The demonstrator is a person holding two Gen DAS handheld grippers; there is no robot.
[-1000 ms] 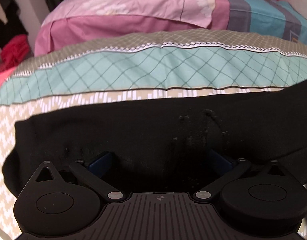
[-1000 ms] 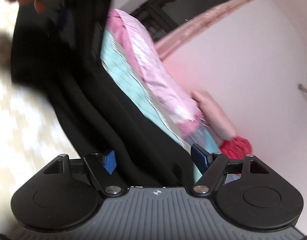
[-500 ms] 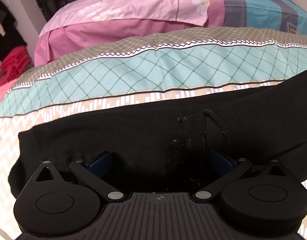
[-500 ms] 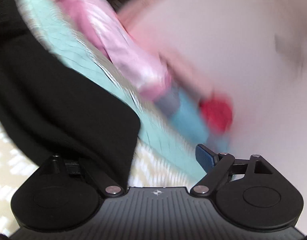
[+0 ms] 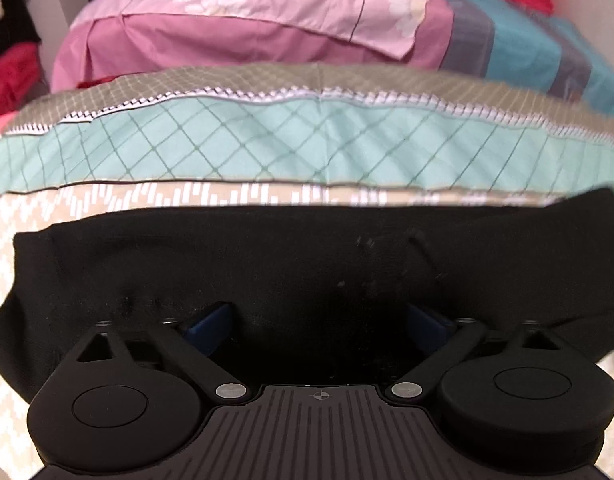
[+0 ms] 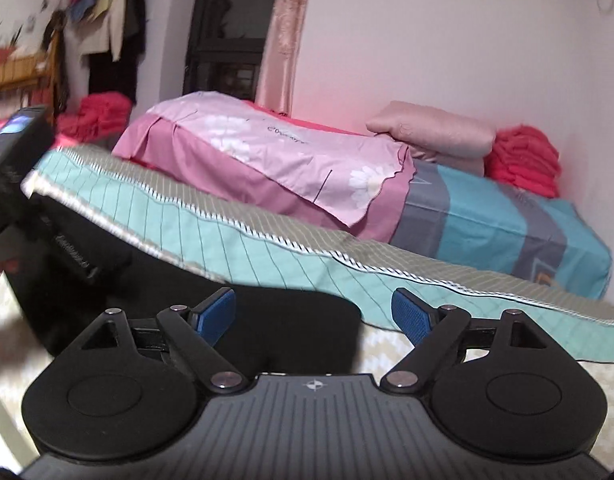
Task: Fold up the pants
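While the black pants (image 5: 307, 264) lie spread across the beige patterned sheet (image 5: 3, 232) at the near side of the bed, the left gripper (image 5: 319, 318) sits low right over them, its blue pads (image 5: 209, 318) set wide apart with dark cloth filling the gap between. Whether those pads touch the fabric, the left view doesn't settle, but nothing is pinched. The tool looks level, pointing across the bed.

Over on the other side, the right gripper (image 6: 313, 314) hovers just past the pants' rounded end (image 6: 267, 320), fingers spread wide, holding nothing. The left pad (image 6: 215, 314) shows against the black cloth, the right pad against the teal blanket (image 6: 267, 256).

Now the views split. The left camera gives the pants as one broad band running edge to edge, a fold bulging at the left end, with the teal checked blanket just behind and a pink quilt (image 5: 247, 12) stacked beyond that. The right camera takes in the room: it catches the left tool's dark body (image 6: 15, 168) at the frame's left edge over the pants, a pink pillow (image 6: 431, 130) and a red pile of clothes (image 6: 523, 160) against the wall, a blue and grey striped cover (image 6: 507, 224), a curtain (image 6: 283, 32) by a dark doorway, and garments hanging (image 6: 107, 20) in the far corner.
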